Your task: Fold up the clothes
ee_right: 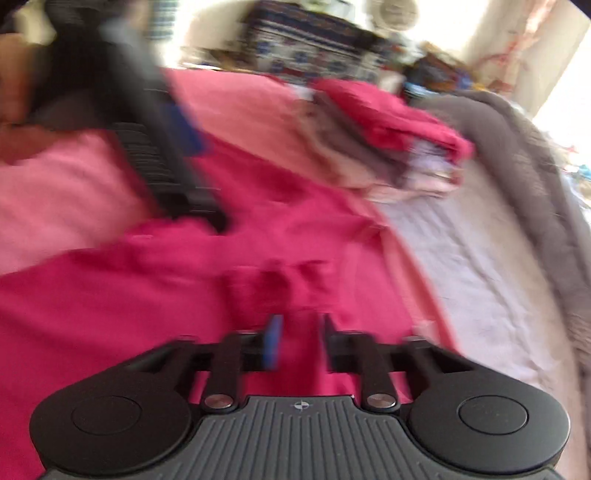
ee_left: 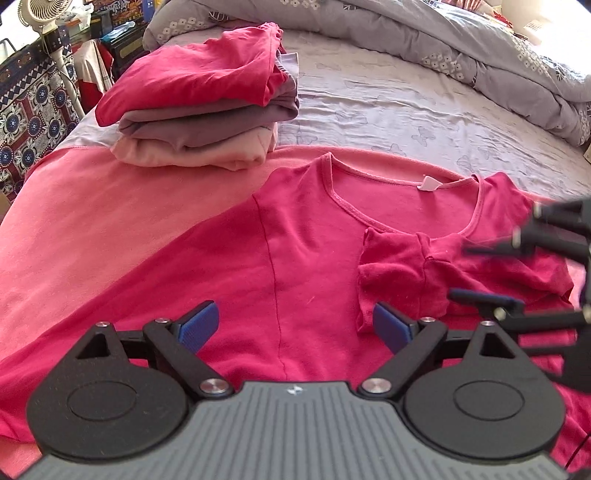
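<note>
**Red top laid flat on the bed, both claws over it, nothing gripped**

Your left claw [ee_left: 293,325] stands wide apart above the body of the red top [ee_left: 306,258]. Its blue pads [ee_left: 199,325] sit on either side of bare cloth and press on nothing.

Your right claw [ee_right: 297,341] is partly apart. Red cloth shows through the gap, but the pads do not close on it. This view is heavily blurred, so fine contact cannot be confirmed. In the left wrist view the same claw [ee_left: 491,266] enters from the right edge, also blurred, over the top's folded-in sleeve [ee_left: 391,273].

The red top lies face up on a pink blanket [ee_left: 92,221], neckline [ee_left: 369,206] pointing away from you, with a white label [ee_left: 428,183] at the back of the neck. One sleeve is turned inward across the chest, just below the neckline. The other side still lies spread out flat towards the left.

A stack of folded clothes [ee_left: 199,110] rests at the far left of the blanket, partly on the lilac bed sheet [ee_left: 388,107]. It is well apart from the top. From the bottom it shows a pale pink piece, mauve pieces, then a red piece on top.

A grey flowered quilt [ee_left: 443,40] is bunched along the far side of the bed. A fan [ee_left: 46,11] and a patterned cloth [ee_left: 33,110] stand beyond the bed's left edge.

In the right wrist view, your left claw [ee_right: 173,140] appears at upper left as a dark blur with a blue pad.
</note>
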The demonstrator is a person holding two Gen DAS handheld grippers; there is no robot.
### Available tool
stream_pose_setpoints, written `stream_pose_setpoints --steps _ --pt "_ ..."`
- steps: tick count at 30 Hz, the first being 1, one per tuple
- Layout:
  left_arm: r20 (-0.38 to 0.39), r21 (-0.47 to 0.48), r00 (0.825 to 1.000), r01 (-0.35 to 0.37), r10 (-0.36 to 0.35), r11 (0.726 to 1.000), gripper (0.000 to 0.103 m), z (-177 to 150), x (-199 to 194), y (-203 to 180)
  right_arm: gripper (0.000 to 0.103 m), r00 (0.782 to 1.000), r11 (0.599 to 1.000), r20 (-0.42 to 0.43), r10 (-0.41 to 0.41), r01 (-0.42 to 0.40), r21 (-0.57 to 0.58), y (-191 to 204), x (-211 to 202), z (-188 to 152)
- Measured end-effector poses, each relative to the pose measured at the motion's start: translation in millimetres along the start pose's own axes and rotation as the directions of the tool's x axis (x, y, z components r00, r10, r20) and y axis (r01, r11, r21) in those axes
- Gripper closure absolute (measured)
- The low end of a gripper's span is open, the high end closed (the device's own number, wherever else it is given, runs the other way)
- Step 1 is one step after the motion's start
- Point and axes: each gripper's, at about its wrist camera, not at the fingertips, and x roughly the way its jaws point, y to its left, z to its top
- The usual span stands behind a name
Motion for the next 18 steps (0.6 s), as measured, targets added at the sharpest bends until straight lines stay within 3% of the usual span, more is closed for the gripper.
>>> stream_pose_setpoints --steps 2,3,4,5,8,11,13,15,18 --pt "-0.009 0.002 1.0 -0.004 0.004 1.0 0.011 -1.7 1.5 0.5 0.05 1.0 0.997 -0.029 0.004 -0.002 0.074 -13.1 19.3 1.1" --pt "-0.011 0.0 1.0 -0.005 0.005 1.0 0.011 -2.4 1.9 0.4 0.056 0.997 0.995 -0.074 0.038 -0.031 0.094 -17.0 33.7 0.9" --pt "-0.013 -0.001 1.0 -0.003 0.003 1.0 0.011 -3.0 1.5 0.2 0.08 0.989 0.992 -0.12 0.081 -0.068 0.106 -18.3 47.5 -1.0" --pt "-0.013 -0.002 1.0 -0.001 0.001 1.0 0.011 -3.5 1.1 -0.1 0.091 0.982 0.989 -0.151 0.116 -0.1 0.112 -17.9 56.4 -3.5" --pt "-0.001 -0.004 1.0 0.006 -0.006 1.0 0.011 -3.6 -2.3 0.5 0.095 0.991 0.99 -0.099 0.085 -0.073 0.122 -19.4 44.0 -2.1" --pt "0.018 -0.028 1.0 0.016 -0.015 0.999 0.011 -1.4 -7.6 4.2 0.096 1.0 0.987 0.008 0.03 -0.031 0.159 -21.8 10.8 10.0" --pt "0.041 -0.08 0.997 0.064 -0.061 0.995 0.011 2.1 -15.4 12.0 0.096 0.997 0.985 0.08 0.018 -0.032 0.172 -19.9 -12.5 18.1" --pt "0.059 -0.136 0.992 0.118 -0.111 0.984 0.011 5.5 -22.1 21.5 0.096 0.995 0.99 0.085 0.06 -0.07 0.123 -9.0 -19.8 20.0" --pt "0.07 -0.169 0.992 0.119 -0.108 0.978 0.011 8.1 -27.6 29.9 0.096 0.997 0.995 0.023 0.069 -0.07 0.076 4.0 -7.2 10.1"
